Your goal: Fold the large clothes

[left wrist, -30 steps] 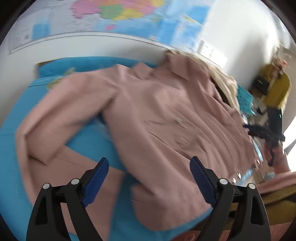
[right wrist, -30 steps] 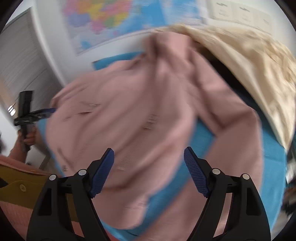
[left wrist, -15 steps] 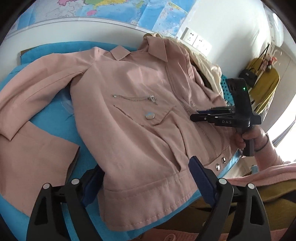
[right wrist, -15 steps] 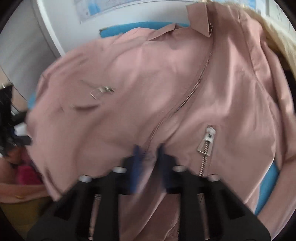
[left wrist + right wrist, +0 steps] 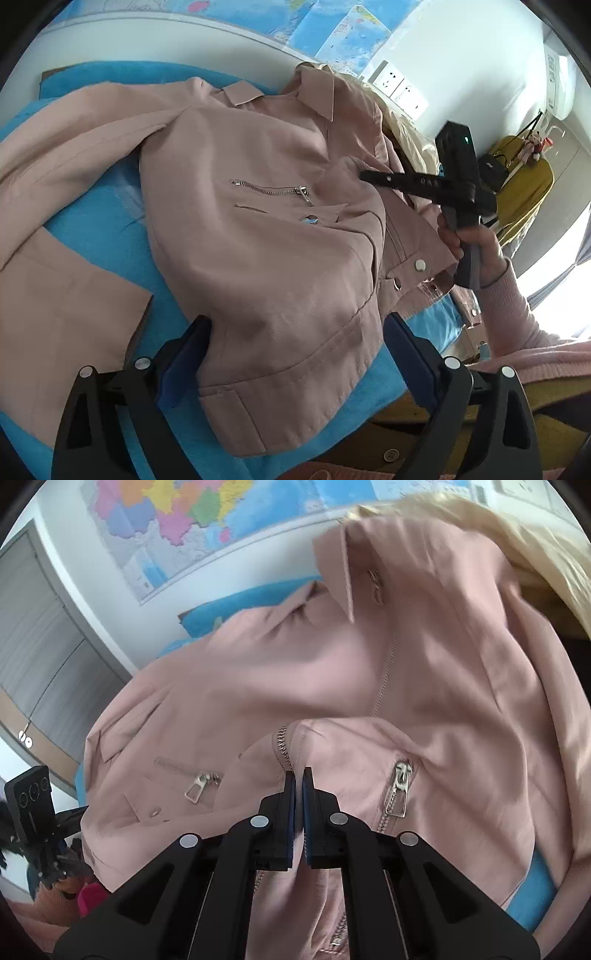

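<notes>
**Right tool clamped on jacket front; left tool spread at the hem**

One dusty-pink zip-front fabric jacket [image 5: 266, 236] spread front-up across the bright blue cloth-covered surface [image 5: 107, 229], collar toward the far edge by the wall, hem at the near edge, one sleeve thrown out toward the left edge. Right tool [image 5: 298, 775] clenched on a fold of the jacket's front panel beside the centre zipper, having just snapped closed. Left tool [image 5: 295, 347] released, fingers straddling the hem corner without pressing it.

Likely trouble: thin pinch near the zipper teeth slipping loose under a pull, or dragging the whole jacket instead of folding it, with the hem unpinned. Also a cream garment [image 5: 517, 528] under the far shoulder, apt to be dragged along.

Count: one pink jacket, one cream garment, two tools, three zipper pulls visible in the right view.
</notes>
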`<state>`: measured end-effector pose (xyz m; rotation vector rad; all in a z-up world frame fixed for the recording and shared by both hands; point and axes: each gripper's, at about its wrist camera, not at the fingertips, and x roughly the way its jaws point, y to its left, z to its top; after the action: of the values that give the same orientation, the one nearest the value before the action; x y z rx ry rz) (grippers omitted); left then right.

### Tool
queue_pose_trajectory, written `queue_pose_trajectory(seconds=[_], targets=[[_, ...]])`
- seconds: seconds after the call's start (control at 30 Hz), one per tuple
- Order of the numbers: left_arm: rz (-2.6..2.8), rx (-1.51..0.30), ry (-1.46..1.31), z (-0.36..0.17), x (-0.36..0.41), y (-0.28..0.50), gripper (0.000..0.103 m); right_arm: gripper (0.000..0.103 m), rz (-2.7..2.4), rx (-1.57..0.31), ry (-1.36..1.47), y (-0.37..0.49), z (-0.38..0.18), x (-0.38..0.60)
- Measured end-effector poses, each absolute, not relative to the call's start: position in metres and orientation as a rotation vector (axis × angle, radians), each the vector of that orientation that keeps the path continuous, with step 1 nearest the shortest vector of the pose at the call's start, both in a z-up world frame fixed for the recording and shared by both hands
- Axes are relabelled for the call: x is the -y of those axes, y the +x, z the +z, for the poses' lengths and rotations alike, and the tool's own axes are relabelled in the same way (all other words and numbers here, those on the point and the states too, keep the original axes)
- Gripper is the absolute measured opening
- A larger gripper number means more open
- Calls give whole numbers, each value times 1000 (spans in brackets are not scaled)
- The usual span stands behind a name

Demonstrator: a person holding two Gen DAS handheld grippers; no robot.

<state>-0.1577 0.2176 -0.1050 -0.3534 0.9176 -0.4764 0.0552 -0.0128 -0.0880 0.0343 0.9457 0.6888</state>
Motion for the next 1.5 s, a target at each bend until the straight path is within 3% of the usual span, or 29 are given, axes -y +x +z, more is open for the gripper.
queue_pose_trajectory(seconds=[0.1,0.13,0.23,0.3,0.37,0.47,0.5,0.57,0.63,0.7,0.73,0.77,0.8,0.83,0.9,1.03,1.13,1.17,1.2,1.23,1.27,1.33,1.37,1.43,1.5], targets=[[-505,-919,-409,-106,-221,-158,91,5,685,-975,-12,51,-99,11],[-514,-911,-435,-106,-225,-158,91,10,682,-986,-26,47,-104,12],[-510,-919,-514,-111,-235,-157,92,41,671,-1002,-15,40,-106,30],[-465,-917,-497,-110,-233,-158,77,53,691,-923,29,23,-86,56],[-428,-938,-475,-110,-232,-158,60,75,667,-860,70,6,-67,90],[-418,-935,-482,-111,-234,-157,58,79,604,-863,126,-16,-62,140],[-417,-935,-490,-112,-235,-157,63,79,581,-881,139,-22,-67,152],[-432,-928,-505,-112,-237,-158,74,79,538,-934,131,-35,-81,172],[-425,-930,-469,-110,-231,-158,77,79,523,-974,145,-43,-96,183],[-410,-937,-399,-108,-221,-158,77,74,572,-1020,201,-45,-113,186],[-401,-936,-367,-108,-215,-158,73,64,580,-1037,210,-45,-122,183],[-380,-938,-348,-108,-211,-156,48,45,578,-1037,205,-46,-126,180],[-360,-951,-350,-110,-211,-155,19,14,620,-1020,209,-47,-126,175],[-367,-973,-386,-111,-214,-152,11,4,669,-1050,260,-46,-128,175],[-367,-968,-478,-105,-228,-156,6,5,745,-1056,300,-55,-123,173],[-405,-872,-528,-67,-253,-192,7,5,875,-979,250,-102,-78,174],[-413,-900,-405,-59,-244,-202,16,7,848,-1019,149,-116,-75,170],[-377,-935,-349,-62,-239,-200,23,10,828,-1068,138,-112,-85,169],[-323,-980,-283,-67,-234,-195,42,15,798,-1110,116,-108,-94,169],[-279,-1006,-239,-70,-232,-192,51,36,742,-1146,65,-103,-101,167],[-203,-990,-193,-67,-234,-189,54,49,697,-1149,22,-98,-101,167],[-158,-896,-229,-50,-249,-188,57,59,660,-1063,1,-89,-82,170],[-168,-869,-252,-43,-254,-187,67,63,652,-1010,-8,-83,-68,171],[-170,-782,-218,-24,-256,-178,75,71,576,-900,-100,-68,-45,161],[-151,-737,-125,-14,-245,-156,75,79,522,-802,-186,-47,-30,142]])
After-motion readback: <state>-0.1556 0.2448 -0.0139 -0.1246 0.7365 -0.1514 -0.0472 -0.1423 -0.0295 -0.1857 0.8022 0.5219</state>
